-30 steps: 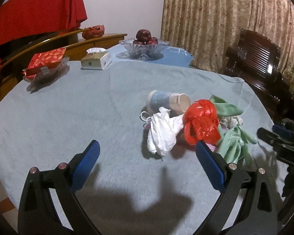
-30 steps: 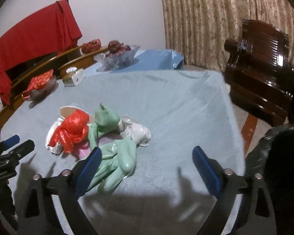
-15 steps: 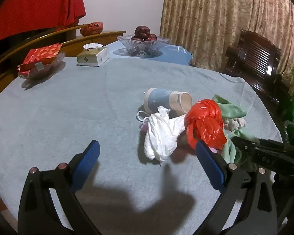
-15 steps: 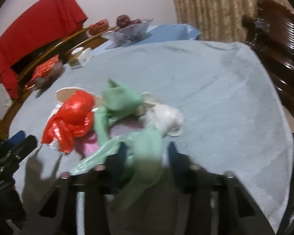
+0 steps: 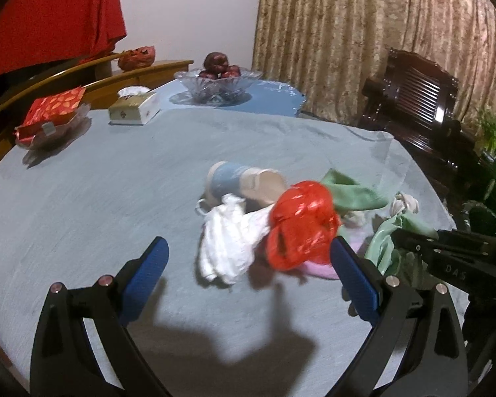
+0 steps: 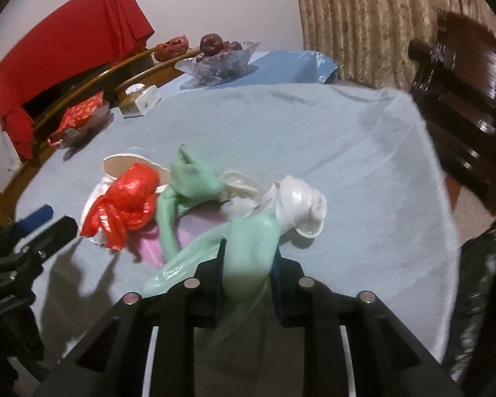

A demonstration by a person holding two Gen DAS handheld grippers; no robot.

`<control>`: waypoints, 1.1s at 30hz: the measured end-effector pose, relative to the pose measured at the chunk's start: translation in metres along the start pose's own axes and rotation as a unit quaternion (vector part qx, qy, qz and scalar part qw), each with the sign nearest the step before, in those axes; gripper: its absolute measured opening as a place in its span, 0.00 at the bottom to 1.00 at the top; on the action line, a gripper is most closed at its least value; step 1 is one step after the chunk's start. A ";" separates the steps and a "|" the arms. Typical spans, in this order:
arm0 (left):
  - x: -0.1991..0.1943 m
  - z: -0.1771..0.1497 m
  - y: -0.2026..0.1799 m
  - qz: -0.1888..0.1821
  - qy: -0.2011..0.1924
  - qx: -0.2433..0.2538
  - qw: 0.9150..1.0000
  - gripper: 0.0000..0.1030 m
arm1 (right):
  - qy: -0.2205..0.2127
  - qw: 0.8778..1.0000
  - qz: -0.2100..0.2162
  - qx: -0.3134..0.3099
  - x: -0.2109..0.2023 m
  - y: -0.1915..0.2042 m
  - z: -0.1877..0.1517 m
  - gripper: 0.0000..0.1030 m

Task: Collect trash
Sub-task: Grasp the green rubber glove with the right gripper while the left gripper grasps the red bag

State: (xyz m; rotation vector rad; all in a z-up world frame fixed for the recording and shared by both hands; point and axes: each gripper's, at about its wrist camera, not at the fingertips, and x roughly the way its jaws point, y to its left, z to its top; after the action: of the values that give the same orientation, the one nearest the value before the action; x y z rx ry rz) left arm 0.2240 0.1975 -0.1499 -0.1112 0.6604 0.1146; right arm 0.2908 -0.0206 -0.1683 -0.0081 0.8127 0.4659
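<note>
Right gripper point(image 6: 248, 264): jaws were seen nearly together and closing, with the pale green plastic bag point(image 6: 251, 248) pinched between the pads. Bag fabric was bunched up out of the gap and trailed off toward 10 o'clock across the grey-blue tablecloth point(image 6: 314, 132).

Left gripper point(image 5: 248, 274): jaws were held wide apart, nothing between them, hovering over bare cloth.

Trash pile, right wrist view:
- White crumpled bag point(image 6: 301, 201) was found touching the green bag at 1 o'clock of the right gripper.
- Red plastic bag point(image 6: 129, 198) was located at 10 o'clock, resting against a tipped paper cup point(image 6: 122, 165).
- A pink piece point(image 6: 188, 231) was partly covered under the green strands.

Left wrist view: a white crumpled wad point(image 5: 228, 241) was seen at 12 o'clock of the open jaws, touching the red bag on its right; the cup lay on its side just behind both.

Far edge of the table, 11–12 o'clock: tissue box point(image 5: 135, 109), glass fruit bowl point(image 5: 218, 82), red packet on a dish point(image 5: 53, 112). All well apart from the pile.
</note>
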 end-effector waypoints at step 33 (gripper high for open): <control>0.026 0.017 -0.043 -0.030 0.004 0.017 0.999 0.38 | -0.025 0.999 0.005 0.024 -0.027 -0.033 0.005 0.22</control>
State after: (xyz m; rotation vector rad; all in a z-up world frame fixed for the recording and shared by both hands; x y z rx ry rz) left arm 0.2613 0.1590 -0.1498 -0.0991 0.6664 0.0443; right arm 0.2915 -0.0606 -0.1519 0.0515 0.7757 0.4538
